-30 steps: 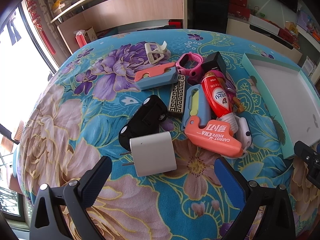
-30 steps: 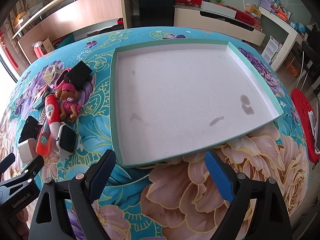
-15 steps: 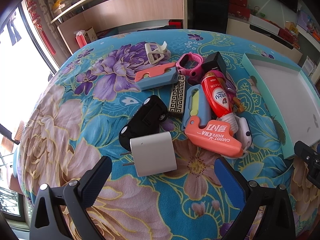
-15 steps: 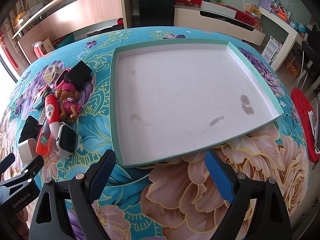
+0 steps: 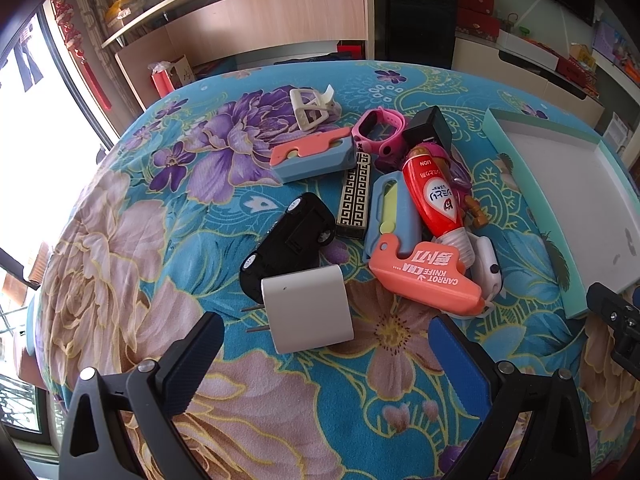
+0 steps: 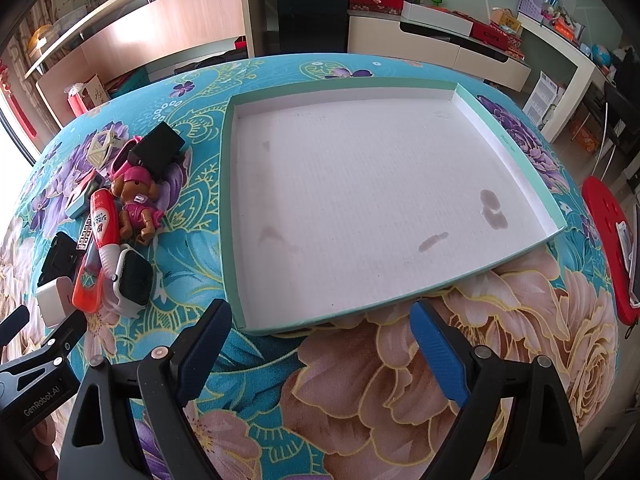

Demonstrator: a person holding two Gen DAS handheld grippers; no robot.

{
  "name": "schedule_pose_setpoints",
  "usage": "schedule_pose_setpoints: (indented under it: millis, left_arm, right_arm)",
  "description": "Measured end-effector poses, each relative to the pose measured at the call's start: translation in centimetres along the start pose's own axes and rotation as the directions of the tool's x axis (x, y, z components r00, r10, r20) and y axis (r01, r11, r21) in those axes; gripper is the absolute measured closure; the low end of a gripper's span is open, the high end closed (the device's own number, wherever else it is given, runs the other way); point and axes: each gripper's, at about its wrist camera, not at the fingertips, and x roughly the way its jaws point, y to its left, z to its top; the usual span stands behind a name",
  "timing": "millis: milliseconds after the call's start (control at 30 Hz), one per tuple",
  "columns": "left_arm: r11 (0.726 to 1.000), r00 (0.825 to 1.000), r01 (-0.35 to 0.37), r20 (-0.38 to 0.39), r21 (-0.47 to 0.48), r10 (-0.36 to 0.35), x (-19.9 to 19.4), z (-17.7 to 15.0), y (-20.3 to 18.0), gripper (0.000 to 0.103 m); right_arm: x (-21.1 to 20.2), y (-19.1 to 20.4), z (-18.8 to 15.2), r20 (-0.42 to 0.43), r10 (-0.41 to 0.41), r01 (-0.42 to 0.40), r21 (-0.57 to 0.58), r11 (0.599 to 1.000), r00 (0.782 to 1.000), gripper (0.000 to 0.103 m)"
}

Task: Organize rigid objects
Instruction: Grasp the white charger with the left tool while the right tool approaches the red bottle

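A pile of small objects lies on the floral cloth: a white charger [image 5: 306, 309], a black toy car [image 5: 289, 241], an orange carrot knife [image 5: 426, 276], a red bottle [image 5: 434, 196], a pink watch [image 5: 379, 131], a black box [image 5: 427, 128] and a pink doll [image 6: 138, 204]. My left gripper [image 5: 326, 354] stands open just in front of the white charger, holding nothing. My right gripper [image 6: 320, 340] is open and hangs over the near edge of the empty white tray [image 6: 516, 168].
A white smartwatch [image 6: 134, 278], a patterned bar [image 5: 354, 200], two blue-and-coral cases [image 5: 312, 158] and a white clip [image 5: 314, 110] lie in the pile. Cabinets and shelves stand behind the table. A red stool [image 6: 608, 240] is at the right.
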Motion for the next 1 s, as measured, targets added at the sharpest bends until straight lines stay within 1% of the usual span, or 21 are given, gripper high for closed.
schedule_pose_setpoints:
  millis: [67, 167, 267, 400, 500, 600, 667, 700, 767, 833, 967, 1000]
  left_arm:
    - [1.000, 1.000, -0.003, 0.012, -0.001, 0.003, -0.4, 0.1, 0.2, 0.000]
    - [0.999, 0.998, -0.016, 0.058, -0.028, 0.018, -1.7, 0.5, 1.2, 0.000]
    - [0.997, 0.996, -0.041, 0.081, -0.068, 0.046, -2.2, 0.8, 2.6, 0.000]
    - [0.992, 0.994, -0.075, 0.070, -0.106, 0.082, -1.9, 0.8, 4.1, 0.000]
    - [0.992, 0.996, -0.060, 0.053, -0.107, 0.066, -1.1, 0.6, 4.3, 0.000]
    - [0.994, 0.998, -0.049, 0.032, -0.096, 0.053, -0.2, 0.4, 4.1, 0.000]
    - [0.995, 0.999, -0.036, 0.023, -0.092, 0.038, 0.3, 0.4, 3.8, 0.004]
    - [0.996, 0.999, -0.029, 0.018, -0.088, 0.031, 0.6, 0.3, 3.7, 0.007]
    - [0.996, 1.000, -0.005, 0.018, -0.090, 0.006, 0.9, 0.4, 3.5, 0.009]
    - [0.996, 1.000, 0.025, 0.004, -0.084, -0.025, 1.3, 0.3, 3.2, 0.017]
    - [0.996, 0.998, 0.057, 0.012, -0.068, -0.056, 1.4, 0.4, 2.6, 0.024]
    - [0.995, 0.998, 0.069, 0.013, -0.068, -0.068, 1.5, 0.4, 2.5, 0.029]
  right_arm:
    - [-0.5, 0.2, 0.0, 0.023, 0.007, -0.007, -0.007, 1.000, 1.000, 0.012]
    - [-2.2, 0.8, 0.2, 0.107, 0.032, -0.029, -0.031, 0.999, 0.994, 0.012]
    - [-3.1, 2.1, 0.1, 0.160, 0.093, -0.082, -0.074, 0.994, 0.983, 0.012]
    - [-3.0, 4.3, 0.1, 0.162, 0.158, -0.135, -0.142, 0.981, 0.974, 0.012]
    - [-2.4, 6.0, -0.1, 0.132, 0.213, -0.187, -0.186, 0.965, 0.968, 0.012]
    - [-1.9, 7.0, -0.2, 0.113, 0.216, -0.189, -0.212, 0.959, 0.970, 0.012]
    - [-1.5, 7.1, -0.2, 0.102, 0.211, -0.186, -0.210, 0.960, 0.972, 0.012]
    - [-1.4, 7.0, -0.2, 0.097, 0.207, -0.184, -0.206, 0.961, 0.973, 0.012]
    - [-1.1, 7.1, -0.2, 0.091, 0.200, -0.179, -0.199, 0.964, 0.976, 0.012]
    - [-0.9, 6.9, -0.2, 0.083, 0.193, -0.174, -0.190, 0.966, 0.978, 0.012]
    - [-1.0, 6.7, -0.1, 0.085, 0.186, -0.168, -0.182, 0.969, 0.979, 0.012]
    - [-1.0, 6.8, -0.1, 0.086, 0.183, -0.165, -0.184, 0.969, 0.979, 0.012]
